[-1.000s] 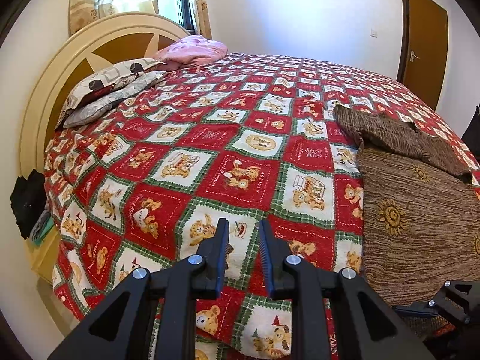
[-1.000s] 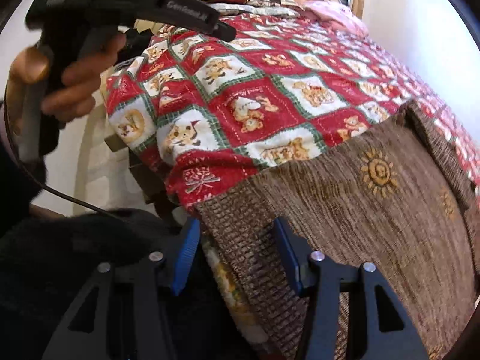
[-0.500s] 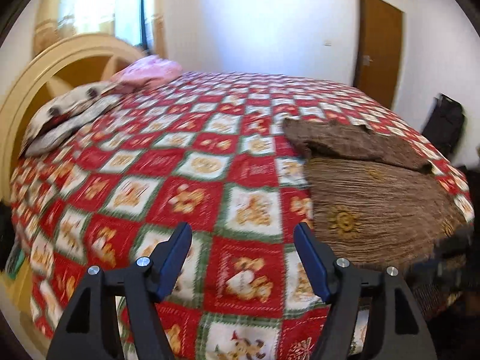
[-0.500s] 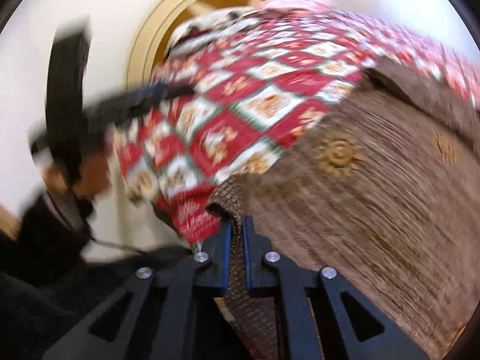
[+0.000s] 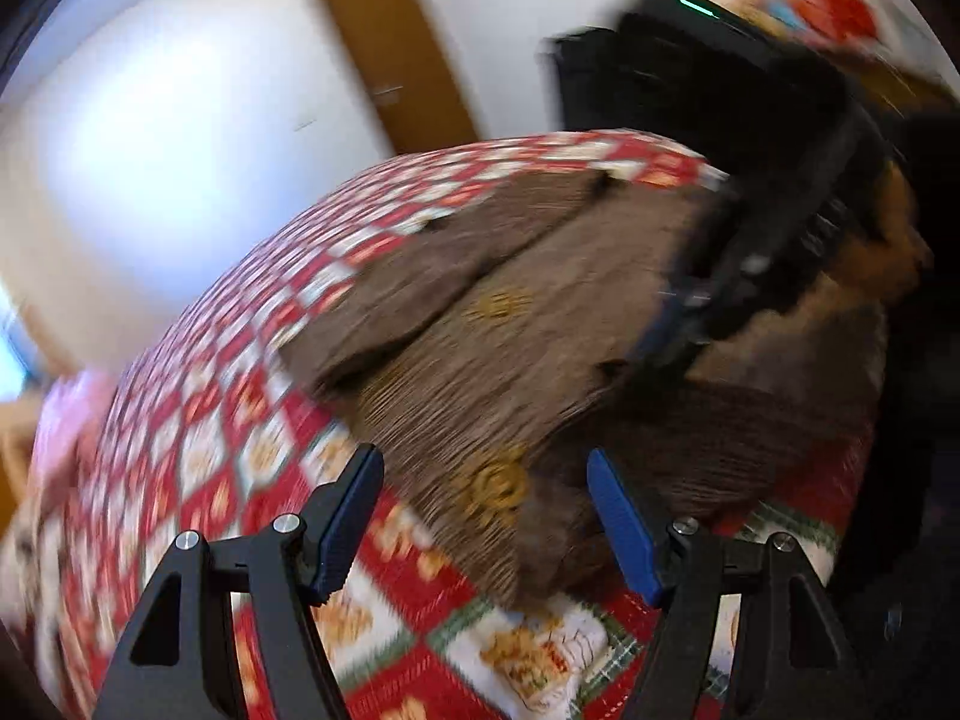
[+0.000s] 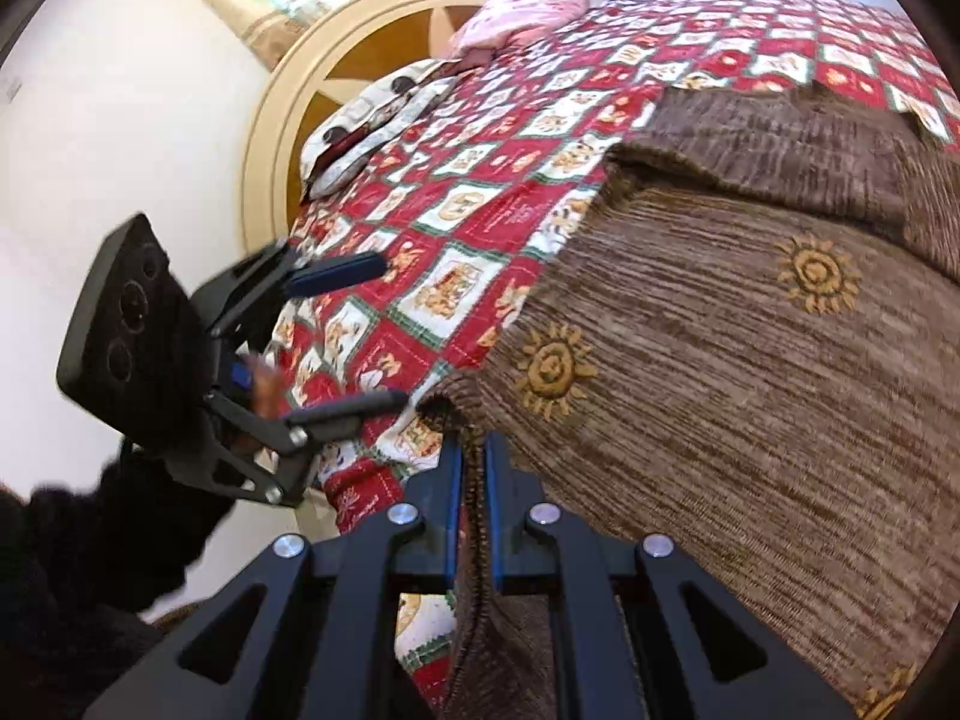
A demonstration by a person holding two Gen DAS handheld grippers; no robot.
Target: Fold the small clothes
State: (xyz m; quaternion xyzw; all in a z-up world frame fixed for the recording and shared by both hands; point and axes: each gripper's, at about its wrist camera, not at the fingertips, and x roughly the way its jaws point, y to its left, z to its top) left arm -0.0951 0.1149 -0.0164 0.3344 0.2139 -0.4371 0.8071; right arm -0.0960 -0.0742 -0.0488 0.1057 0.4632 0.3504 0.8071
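Right now the right gripper (image 6: pixel 473 516) is pinching the near hem of the brown sweater (image 6: pixel 720 360), its two blue pads pressed together on a thin fold of knit at the corner that is hanging over the bed's edge. Just beside it, the left gripper (image 5: pixel 483 516) is hovering with its jaws spread wide and nothing between them; the sweater's lower corner is lying directly ahead of the gap, near but not yet touched, so the left hand is the free one and probably the one to take the next hold. From the tools, the garment is stretching away across the red patchwork quilt (image 6: pixel 480 228), its long axis running from the pinched hem up toward the folded sleeve (image 6: pixel 780 144) at the far end. That direction is what the coming move seems to depend on: lifting the hem and carrying it away toward the sleeve end looks like the natural fold, and it would call for a second grip on the hem. The right wrist view is giving a sharp look at the pinch and is also showing the left gripper (image 6: pixel 336 336) from the side, open, off to the left over the quilt. The left wrist view is badly blurred but is showing the right gripper (image 5: pixel 690 324) from outside, down on the sweater, and, farther off, a wooden door (image 5: pixel 396 60), whereas the right view is showing the headboard (image 6: pixel 336 90) and pillows (image 6: pixel 384 114).
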